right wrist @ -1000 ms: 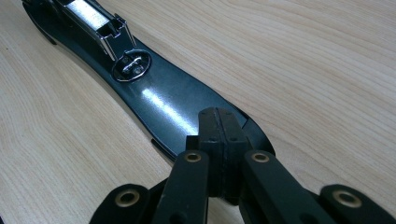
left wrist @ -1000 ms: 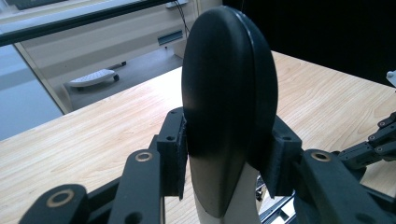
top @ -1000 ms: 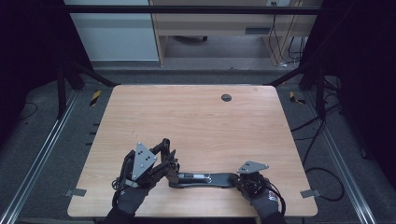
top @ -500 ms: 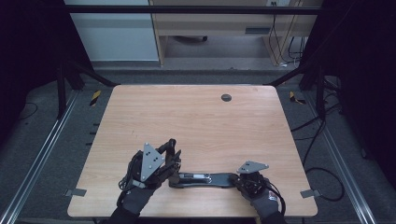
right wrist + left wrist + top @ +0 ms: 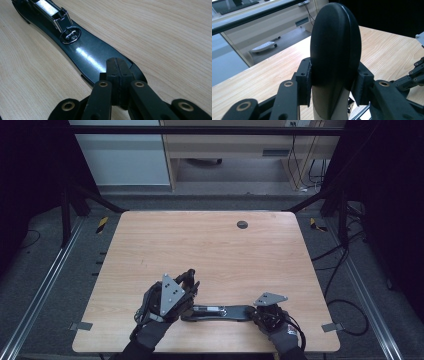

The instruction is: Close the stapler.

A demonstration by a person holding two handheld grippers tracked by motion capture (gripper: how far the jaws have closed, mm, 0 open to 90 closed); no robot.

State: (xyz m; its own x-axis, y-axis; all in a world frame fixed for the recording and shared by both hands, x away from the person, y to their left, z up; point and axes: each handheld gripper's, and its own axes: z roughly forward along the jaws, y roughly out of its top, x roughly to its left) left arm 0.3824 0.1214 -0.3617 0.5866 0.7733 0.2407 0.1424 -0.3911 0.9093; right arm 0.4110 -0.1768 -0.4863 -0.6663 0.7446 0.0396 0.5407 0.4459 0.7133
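Pale wood-grain table [image 5: 210, 245] under dim light, dark frame and rails to either side, a light desk [image 5: 225, 145] beyond the far edge.

Black stapler [image 5: 220, 311] lying near the front edge, between the two hands. Opened up already, by the look of it: cover [image 5: 334, 45] swung upward and clamped between the pads of the left gripper [image 5: 334, 82], which grasp its sides low down. Base [image 5: 87, 55] flat on the wood, with the oval metal plate [image 5: 70, 35] and the open steel magazine [image 5: 48, 8] exposed beyond it.

Right gripper [image 5: 117, 67] clenched tight, jaws pressed together with nothing between them, tips resting on the near end of the base — pinning it down, apparently, while the other hand lifts.

Judged roughly midway: cover raised and base steadied; left to do, probably tending the magazine and bringing the cover back down. Cannot tell whether staples sit in the channel.

Little else about — a small dark round grommet [image 5: 242, 224] near the far edge of the table, well apart from the work; a yellow-and-black marker [image 5: 102, 224] and loose cables [image 5: 345, 265] on the floor. Nothing on the tabletop in the way of either hand.
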